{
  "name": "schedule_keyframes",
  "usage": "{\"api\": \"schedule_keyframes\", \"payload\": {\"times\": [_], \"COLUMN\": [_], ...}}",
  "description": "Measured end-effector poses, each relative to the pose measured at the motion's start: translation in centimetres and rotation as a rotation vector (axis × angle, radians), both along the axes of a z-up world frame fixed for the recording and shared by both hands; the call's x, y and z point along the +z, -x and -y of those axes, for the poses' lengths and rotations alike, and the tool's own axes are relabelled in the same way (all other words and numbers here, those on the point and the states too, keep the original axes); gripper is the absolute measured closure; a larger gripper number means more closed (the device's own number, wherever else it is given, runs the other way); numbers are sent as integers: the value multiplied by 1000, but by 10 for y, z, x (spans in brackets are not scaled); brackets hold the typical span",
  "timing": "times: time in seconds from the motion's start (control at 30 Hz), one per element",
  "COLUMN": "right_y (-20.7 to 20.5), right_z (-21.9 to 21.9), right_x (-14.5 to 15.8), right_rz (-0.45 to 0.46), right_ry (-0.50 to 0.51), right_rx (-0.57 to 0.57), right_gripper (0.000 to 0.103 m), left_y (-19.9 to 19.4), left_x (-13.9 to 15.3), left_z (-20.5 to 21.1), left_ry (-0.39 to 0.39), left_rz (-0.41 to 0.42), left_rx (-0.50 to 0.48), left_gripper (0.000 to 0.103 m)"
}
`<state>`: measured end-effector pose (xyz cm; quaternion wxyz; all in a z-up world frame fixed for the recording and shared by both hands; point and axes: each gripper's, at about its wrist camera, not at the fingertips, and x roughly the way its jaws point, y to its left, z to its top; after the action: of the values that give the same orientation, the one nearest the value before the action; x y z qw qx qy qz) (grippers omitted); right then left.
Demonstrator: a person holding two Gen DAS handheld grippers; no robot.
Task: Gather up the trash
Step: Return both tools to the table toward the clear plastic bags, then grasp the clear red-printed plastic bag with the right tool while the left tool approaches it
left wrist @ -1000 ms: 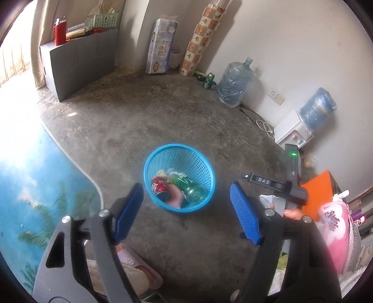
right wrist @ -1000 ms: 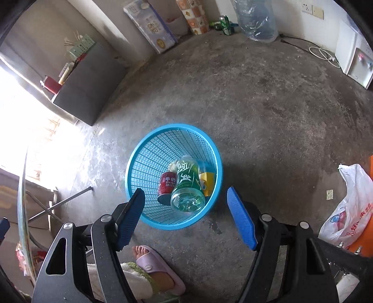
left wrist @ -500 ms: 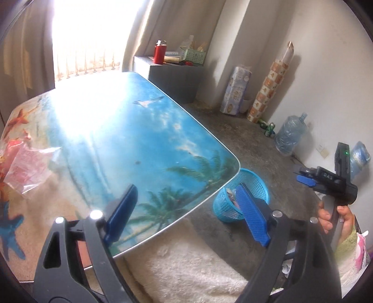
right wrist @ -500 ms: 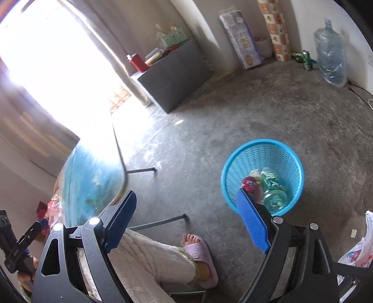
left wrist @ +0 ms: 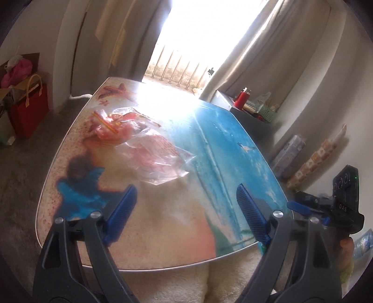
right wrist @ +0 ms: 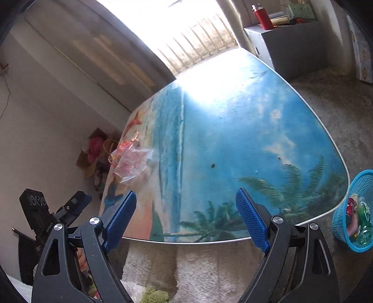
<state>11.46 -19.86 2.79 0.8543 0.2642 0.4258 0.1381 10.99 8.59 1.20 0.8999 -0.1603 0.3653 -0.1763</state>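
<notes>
Clear and red plastic wrappers [left wrist: 142, 144] lie crumpled on the beach-print table [left wrist: 221, 144], ahead of my left gripper [left wrist: 186, 209], which is open and empty above the near table edge. The wrappers show small at the table's left side in the right wrist view [right wrist: 130, 160]. My right gripper [right wrist: 186, 216] is open and empty over the near edge of the table [right wrist: 233, 130]. The blue trash basket [right wrist: 363, 184] stands on the floor at the far right, holding a red can and a green bottle.
A grey cabinet [right wrist: 289, 44] with a red flask [right wrist: 262, 14] stands beyond the table by the bright window. A red bag [left wrist: 28, 109] and boxes sit at the left wall. Tall packages [left wrist: 289, 151] lean on the right wall.
Both grippers swung up and left from the floor basket to the table. The wrappers came into the centre of the left view. Both stayed open.
</notes>
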Motion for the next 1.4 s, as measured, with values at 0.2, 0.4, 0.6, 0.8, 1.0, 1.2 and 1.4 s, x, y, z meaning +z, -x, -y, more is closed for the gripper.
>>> {"api": "schedule_keyframes", "payload": {"times": [0.2, 0.4, 0.6, 0.8, 1.0, 1.2, 1.4], "right_y": [-74, -142, -192, -199, -181, -156, -118], "right_z": [-54, -103, -147, -166, -161, -151, -138], "right_x": [13, 6, -18, -43, -51, -57, -61], "right_rz": [-17, -65, -132, -194, -223, -249, -264], "right_ry": [-32, 9, 139, 202, 185, 119, 60], "right_rx": [109, 188, 268, 324, 316, 299, 282], "right_gripper": [18, 18, 30, 48, 69, 85, 90], "left_y": [-22, -53, -85, -99, -97, -75, -40], "left_x": [-19, -40, -61, -76, -81, -79, -78], "left_z": [-35, -41, -39, -39, -37, -31, -21], "left_ry": [112, 160, 157, 137, 103, 53, 40], "left_rz": [-75, -145, -205, -244, -243, -234, -253], "left_rx": [46, 65, 67, 56, 20, -53, -166], "left_gripper": [24, 42, 48, 50, 50, 50, 50]}}
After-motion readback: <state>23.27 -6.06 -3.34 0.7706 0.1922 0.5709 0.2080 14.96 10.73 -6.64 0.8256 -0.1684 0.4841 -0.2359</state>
